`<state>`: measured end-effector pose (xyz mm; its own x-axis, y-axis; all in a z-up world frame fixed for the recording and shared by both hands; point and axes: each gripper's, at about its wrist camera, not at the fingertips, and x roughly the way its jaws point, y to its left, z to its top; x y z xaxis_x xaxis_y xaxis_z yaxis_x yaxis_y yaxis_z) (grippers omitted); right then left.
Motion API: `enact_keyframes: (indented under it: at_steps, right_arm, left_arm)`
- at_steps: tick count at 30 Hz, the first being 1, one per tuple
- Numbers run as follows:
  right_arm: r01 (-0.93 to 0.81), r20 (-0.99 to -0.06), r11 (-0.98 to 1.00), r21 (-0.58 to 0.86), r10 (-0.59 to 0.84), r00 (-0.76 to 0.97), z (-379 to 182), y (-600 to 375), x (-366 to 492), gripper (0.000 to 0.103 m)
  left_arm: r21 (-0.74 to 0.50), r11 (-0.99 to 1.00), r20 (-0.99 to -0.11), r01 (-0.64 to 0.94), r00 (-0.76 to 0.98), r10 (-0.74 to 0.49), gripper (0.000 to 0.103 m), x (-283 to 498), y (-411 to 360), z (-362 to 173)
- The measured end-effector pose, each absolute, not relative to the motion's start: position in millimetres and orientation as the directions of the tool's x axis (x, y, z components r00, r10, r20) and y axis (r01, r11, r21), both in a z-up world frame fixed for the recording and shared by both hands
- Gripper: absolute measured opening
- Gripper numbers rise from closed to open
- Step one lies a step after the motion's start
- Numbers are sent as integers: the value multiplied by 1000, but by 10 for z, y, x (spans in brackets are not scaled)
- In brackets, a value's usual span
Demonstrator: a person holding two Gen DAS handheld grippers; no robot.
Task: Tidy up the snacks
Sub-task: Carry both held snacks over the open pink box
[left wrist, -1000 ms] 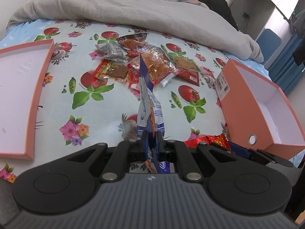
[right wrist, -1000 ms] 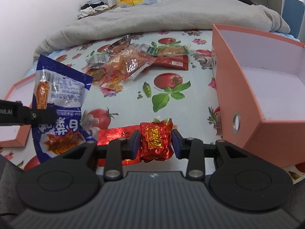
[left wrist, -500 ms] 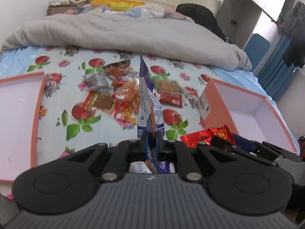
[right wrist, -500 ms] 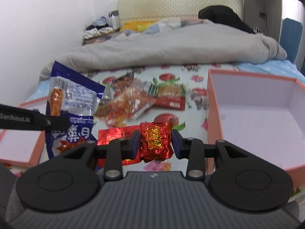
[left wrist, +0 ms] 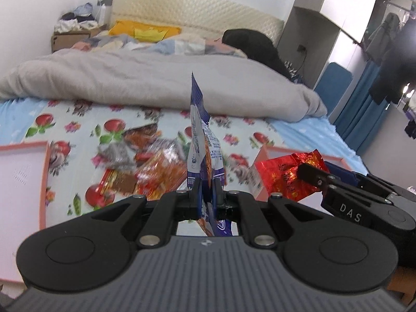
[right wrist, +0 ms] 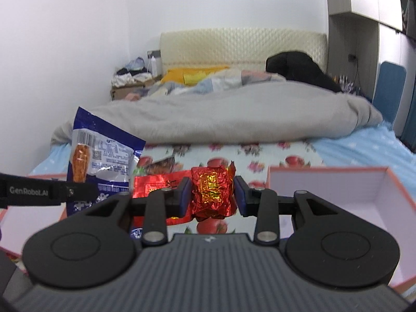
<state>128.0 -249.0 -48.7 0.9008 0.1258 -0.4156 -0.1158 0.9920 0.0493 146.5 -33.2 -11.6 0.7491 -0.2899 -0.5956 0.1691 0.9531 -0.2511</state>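
Bed (left wrist: 78, 119): fills both views; its flowered sheet carries everything, with a grey quilt (left wrist: 145, 83) bunched across the far half.
Box on the right (right wrist: 345, 195): pink-walled, open-topped and white inside, on the near right of the sheet; nothing shows in the part that is visible.
Lid or tray on the left (left wrist: 23, 182): pink-rimmed and shallow, at the near left edge of the bed.
Loose snacks (left wrist: 153, 166): a blurred heap of orange, red and silver packets in the middle of the sheet, between the two pink containers.
Blue-and-white packet (left wrist: 201, 153): clamped edge-on in the left gripper (left wrist: 206, 193), whose fingers are pressed together on its lower end; its long axis stands up and away from the fingers, clear above the sheet.
Red foil packet (right wrist: 212, 195): crumpled, squeezed from both sides by the fingers of the right gripper (right wrist: 212, 195), also clear of the bed.
Deciding relation: the box lies below and to the right of the red packet, just beside the right gripper; the left gripper sits further left, with the right one between it and the box.
Judgement: the right hand looks nearer for a drop into the box; the blue packet probably follows, or goes to the left tray.
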Motion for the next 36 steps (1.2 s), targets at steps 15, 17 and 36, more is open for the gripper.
enact_keyframes:
  at_steps: [15,17,36]
  right_arm:
    - [27,-360,999,31,-14,933,-202,-3176,1406,39]
    - [54,-360,998,26,-41,932,-192,-3303,1428,39]
    - [170,-670,984,61,-86,737,-1000,-4272,1821,39]
  left_arm:
    - [-230,917,-515,326,758,-399,8,1796,-1117,418]
    - [-226,906,-515,358,746,-423,8,1854,-1304,444]
    - [-168,837,-734,520,501,-459,8,2609,-2963,-196]
